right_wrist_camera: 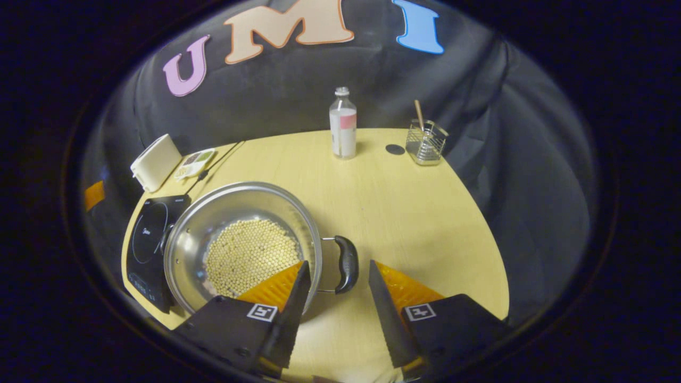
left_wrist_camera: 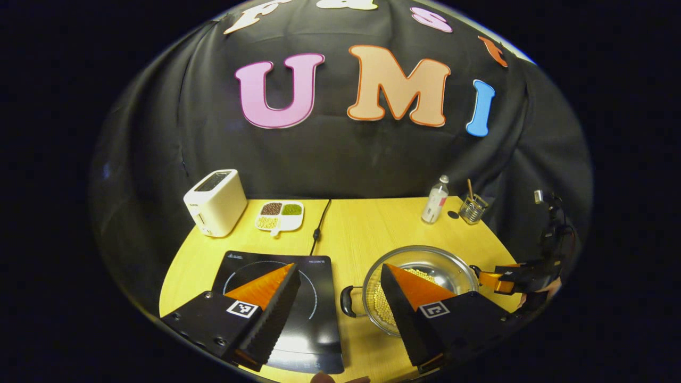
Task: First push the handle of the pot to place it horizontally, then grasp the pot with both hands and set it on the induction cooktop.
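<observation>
No wording is reading clearly: the induction cooktop [left_wrist_camera: 314, 298] is showing small print, too tiny to make out.

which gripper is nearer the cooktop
Left. The left gripper hangs open between the cooktop and the pot, one finger over the cooktop. The right gripper is open at the pot's far handle, across the pot from it.

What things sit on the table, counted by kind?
Pot: 1
Cooktop: 1
Toaster: 1
Divided dish: 1
Bottle: 1
Wire holder: 1
Total: 6
</observation>
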The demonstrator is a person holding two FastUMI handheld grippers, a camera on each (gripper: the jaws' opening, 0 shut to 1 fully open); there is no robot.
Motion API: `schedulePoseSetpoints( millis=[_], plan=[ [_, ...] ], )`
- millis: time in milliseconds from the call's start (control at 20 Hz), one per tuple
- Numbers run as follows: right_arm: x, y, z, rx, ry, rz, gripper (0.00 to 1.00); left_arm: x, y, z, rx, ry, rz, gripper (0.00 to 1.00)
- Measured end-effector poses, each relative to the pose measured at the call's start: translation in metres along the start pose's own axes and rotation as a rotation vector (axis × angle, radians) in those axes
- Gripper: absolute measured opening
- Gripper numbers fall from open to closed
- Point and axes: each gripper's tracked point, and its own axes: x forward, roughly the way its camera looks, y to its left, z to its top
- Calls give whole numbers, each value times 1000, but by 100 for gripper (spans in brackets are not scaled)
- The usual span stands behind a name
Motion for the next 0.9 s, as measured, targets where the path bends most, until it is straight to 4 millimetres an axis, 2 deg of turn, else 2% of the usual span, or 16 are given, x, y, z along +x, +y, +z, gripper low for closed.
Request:
schedulePoseSetpoints(
  millis=[100,250,400,900],
  plan=[
    [6,2,-1,-9,12,1,75,14,-8,-19,-26,58,-30,94],
    [18,2,-2,-4,34,-5,87,38,-8,-53,-38,159,-44,94],
    [26,3,-4,9,52,0,89,55,-4,-76,-35,231,-39,94],
    [44,7,-10,5,90,17,89,92,-9,-112,-75,349,-58,94]
  ],
)
